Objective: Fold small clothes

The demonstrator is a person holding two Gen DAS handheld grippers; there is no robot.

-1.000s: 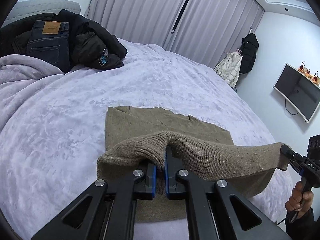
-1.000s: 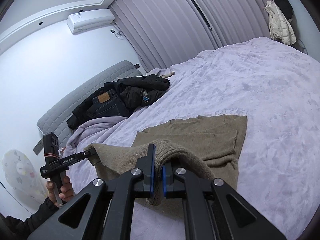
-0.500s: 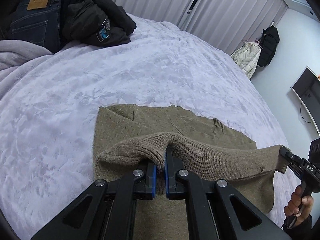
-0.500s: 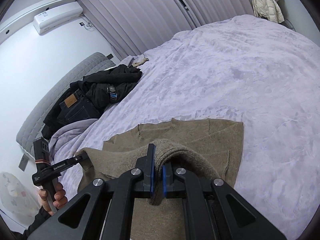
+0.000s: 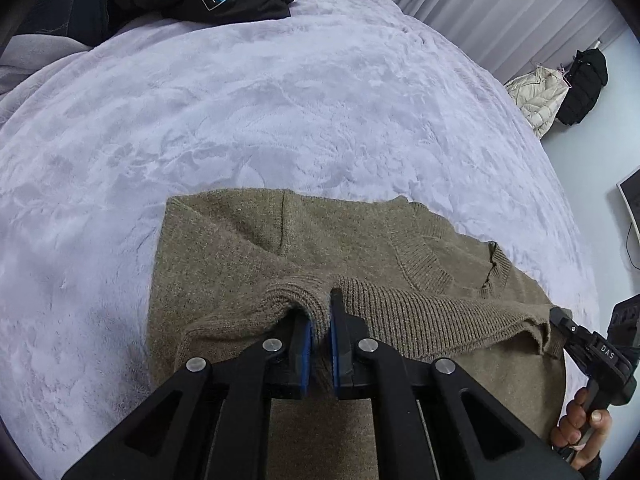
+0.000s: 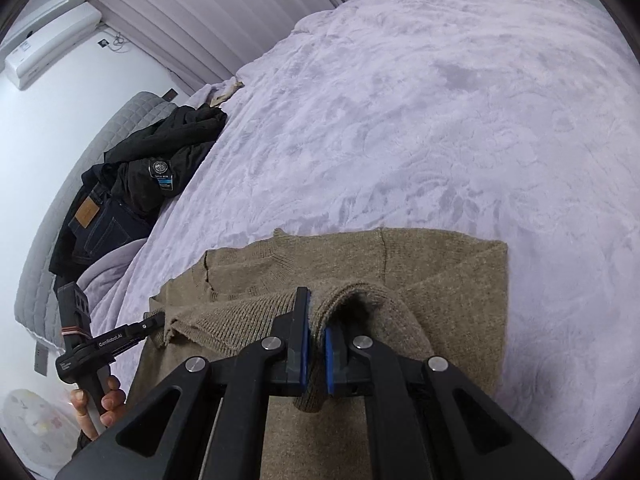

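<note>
An olive-brown knit sweater (image 5: 240, 240) lies on the lilac bed cover (image 5: 280, 100), also in the right wrist view (image 6: 440, 264). My left gripper (image 5: 319, 320) is shut on the ribbed hem (image 5: 420, 320) at its left end. My right gripper (image 6: 316, 320) is shut on the hem's other end; it shows at the right edge of the left wrist view (image 5: 560, 322). The left gripper shows in the right wrist view (image 6: 154, 322). The hem is stretched between them, low over the sweater's upper part, near the neckline (image 5: 424, 264).
A pile of black jackets (image 6: 160, 168) and dark jeans (image 6: 92, 224) lies at the head of the bed, by a grey headboard (image 6: 52, 216). Coats (image 5: 560, 88) hang beyond the far side. Curtains (image 6: 240, 8) line the back wall.
Both grippers have carried the hem forward and down over the sweater, toward the neckline. The raised fold has dropped closer to the body of the sweater.
</note>
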